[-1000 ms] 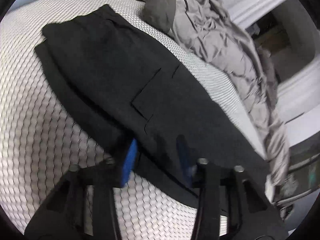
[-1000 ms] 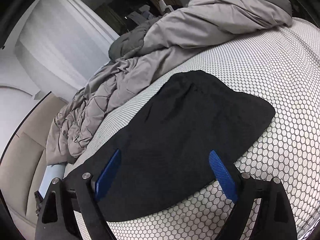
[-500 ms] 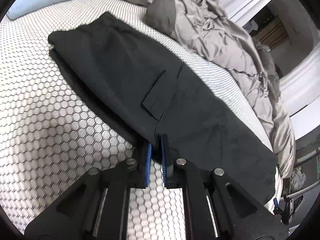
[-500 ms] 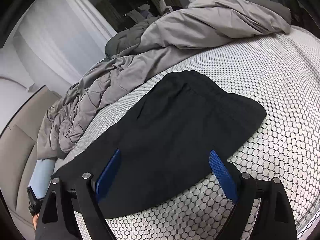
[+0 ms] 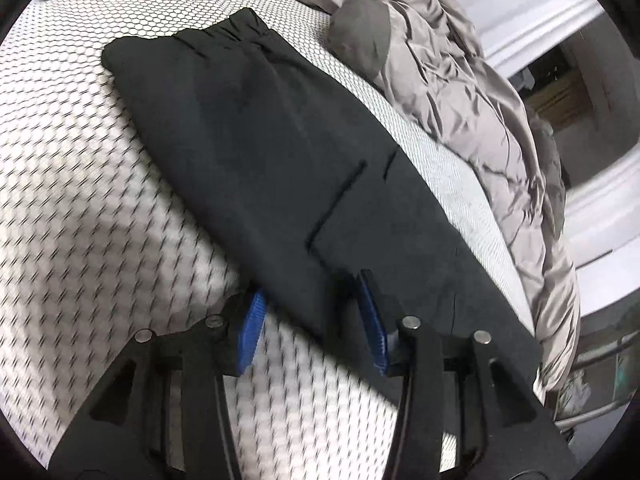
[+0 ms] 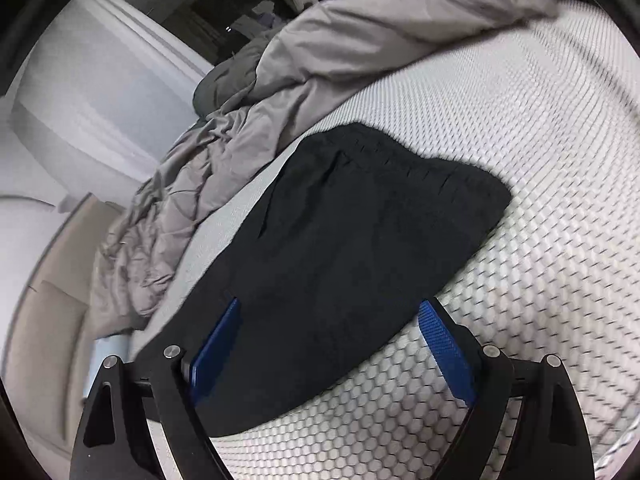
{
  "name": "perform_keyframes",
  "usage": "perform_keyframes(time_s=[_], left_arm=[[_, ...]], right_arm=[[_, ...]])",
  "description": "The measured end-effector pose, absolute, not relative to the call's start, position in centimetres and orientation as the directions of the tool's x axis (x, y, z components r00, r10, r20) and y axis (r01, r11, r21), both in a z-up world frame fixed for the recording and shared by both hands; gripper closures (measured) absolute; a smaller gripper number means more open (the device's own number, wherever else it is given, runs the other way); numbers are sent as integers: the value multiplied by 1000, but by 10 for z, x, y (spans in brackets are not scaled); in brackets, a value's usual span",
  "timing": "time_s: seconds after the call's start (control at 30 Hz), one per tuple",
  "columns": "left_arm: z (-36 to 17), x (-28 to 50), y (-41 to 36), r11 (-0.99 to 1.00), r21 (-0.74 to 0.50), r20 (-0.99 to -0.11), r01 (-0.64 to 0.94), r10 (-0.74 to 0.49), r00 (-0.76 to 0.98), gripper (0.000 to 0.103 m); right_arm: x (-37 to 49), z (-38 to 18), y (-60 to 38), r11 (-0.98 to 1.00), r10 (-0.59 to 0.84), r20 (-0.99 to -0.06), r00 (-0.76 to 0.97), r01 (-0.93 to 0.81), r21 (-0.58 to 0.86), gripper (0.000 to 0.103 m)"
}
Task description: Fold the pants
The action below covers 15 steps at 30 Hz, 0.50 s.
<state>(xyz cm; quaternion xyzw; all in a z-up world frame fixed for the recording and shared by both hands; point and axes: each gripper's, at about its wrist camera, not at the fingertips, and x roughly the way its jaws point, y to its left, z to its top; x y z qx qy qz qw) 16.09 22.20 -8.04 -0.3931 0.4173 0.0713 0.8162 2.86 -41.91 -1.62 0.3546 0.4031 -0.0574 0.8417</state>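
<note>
The pants lie flat on the bed, already halved lengthwise, so the step in hand looks like setting up the next fold across their length. The left gripper has just been opening its jaws; they now stand part-open and released, straddling the near edge of the pants with the cloth between the blue pads but not pinched. Ahead of it the pants run away up-left to the waistband, and the duvet lies beyond on the right. The right gripper hangs wide open, holding nothing, with the pants just ahead and under its left pad. Next, I judge, each must close on an edge and lift together.
</note>
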Motion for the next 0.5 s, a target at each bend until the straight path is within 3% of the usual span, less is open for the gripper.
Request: perform_keyframes(time_s=[0.03,0.1,0.17,0.27,0.33,0.37,0.4,0.5], left_arm=[[-82,165,225,667,-594,-732,-450,-215,647,63],[-86,176,229,641,-603,-729,-475,-201,654,80],[-87,180,234,627,-612,-722,-482,-195,664,89],[-82,180,234,637,-610,-710,-470,-177,681,95],[-75,179,230,667,-592,-707,-452,-160,689,96],[-70,177,229,679,-583,-705,-446,-151,693,96],[-65,171,230,688,-579,-701,-437,-146,698,96],[-52,146,230,723,-545,-702,-425,-116,703,96]], right_arm=[[30,-22,-422,723,208,-715,667,388,572,12],[34,-31,-428,686,233,-711,664,407,604,12],[43,-45,-440,632,256,-696,671,429,645,12],[58,-60,-456,582,238,-666,707,445,680,17],[63,-62,-460,589,186,-668,720,463,663,45],[65,-62,-460,604,165,-679,716,471,643,74],[67,-63,-458,619,176,-691,701,467,632,82],[64,-54,-447,695,144,-721,678,449,561,88]])
